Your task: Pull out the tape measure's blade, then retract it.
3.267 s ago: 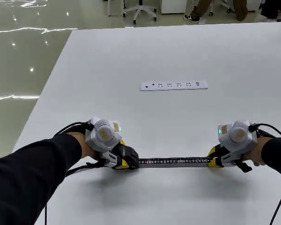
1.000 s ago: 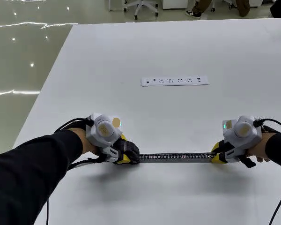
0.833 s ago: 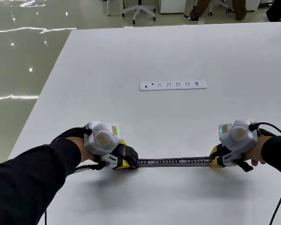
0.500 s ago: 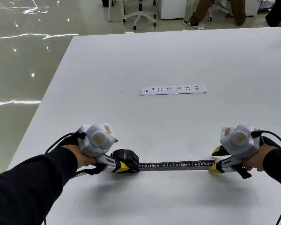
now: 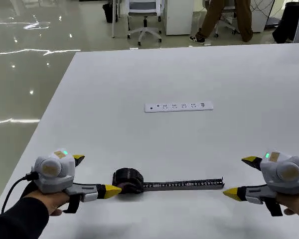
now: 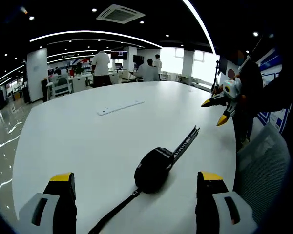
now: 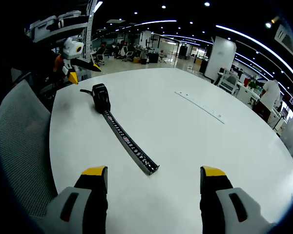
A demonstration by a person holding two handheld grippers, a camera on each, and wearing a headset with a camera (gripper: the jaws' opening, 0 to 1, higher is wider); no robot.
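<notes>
Left gripper (image 5: 95,174): jaws spread wide and holding nothing; its lower yellow tip sits just beside the tape measure case, apart from it.
Tape measure case (image 5: 128,179): black, lying on the white surface (image 5: 189,64) near the front edge, between my two grippers. In the left gripper view its strap (image 6: 115,214) trails back toward the camera.
Blade (image 5: 183,184): drawn out of the case to the right and lying flat on the surface, with its hook end (image 5: 222,181) free.
Right gripper (image 5: 240,177): jaws apart and empty, just beyond the hook end without touching it.
Power strip (image 5: 178,106): farther back on the surface, well apart from the work.
Step in hand: the pull-out looks finished and retraction comes next, as I judge it.
Doing it well: I would clamp the left gripper squarely on the case body so it cannot skid, then pinch the blade near the hook with the right gripper and walk it back toward the case. A free blade may whip and kick the case sideways.
Change from half a second ago: the left gripper was closed on the case and the right one was at the blade's tip. Both have now let go and drawn outward, and the blade has stayed extended on its own.
</notes>
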